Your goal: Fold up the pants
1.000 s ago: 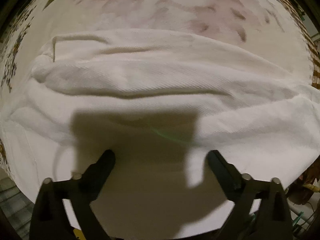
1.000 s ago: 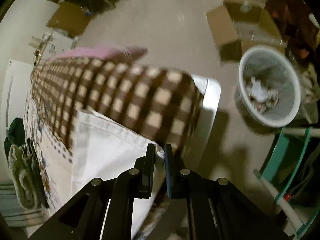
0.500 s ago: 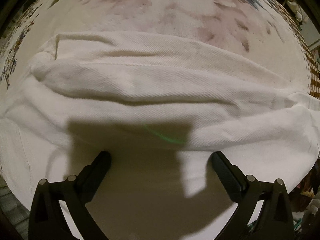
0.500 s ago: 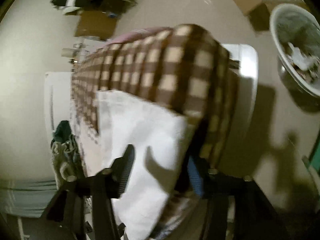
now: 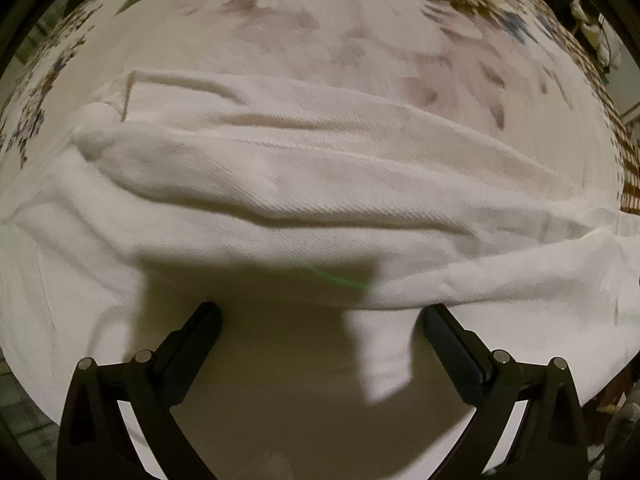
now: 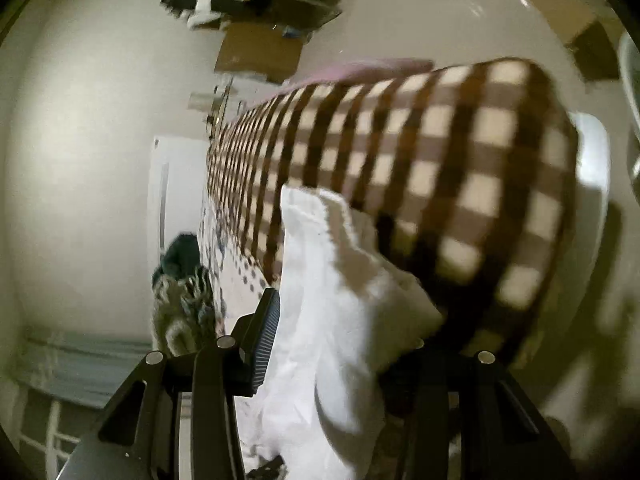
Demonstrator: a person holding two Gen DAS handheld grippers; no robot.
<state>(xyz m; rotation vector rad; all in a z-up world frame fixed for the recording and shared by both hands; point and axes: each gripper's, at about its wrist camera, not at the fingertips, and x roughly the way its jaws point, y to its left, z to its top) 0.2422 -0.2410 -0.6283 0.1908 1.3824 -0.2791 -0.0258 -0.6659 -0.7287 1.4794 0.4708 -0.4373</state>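
Observation:
White pants (image 5: pixel 320 184) lie bunched in long folds across a floral bedspread (image 5: pixel 360 32). My left gripper (image 5: pixel 320 320) is open just above the near part of the pants, touching nothing, its shadow on the cloth. In the right wrist view a bunched end of the white pants (image 6: pixel 340 288) lies between the jaws of my open right gripper (image 6: pixel 344 312). Its left finger (image 6: pixel 266 328) shows beside the cloth; the right finger is hidden behind the cloth.
A brown-and-cream checked blanket (image 6: pixel 420 152) covers the bed's edge beyond the pants. Dark and striped clothes (image 6: pixel 180 280) lie at the far side. Cardboard boxes (image 6: pixel 260 52) and clutter sit on the floor. A white bin rim (image 6: pixel 630 64) is at right.
My right gripper opened from shut and let the pants' end drop; it also swung left along the bed edge. My left gripper stayed open and drew back slightly.

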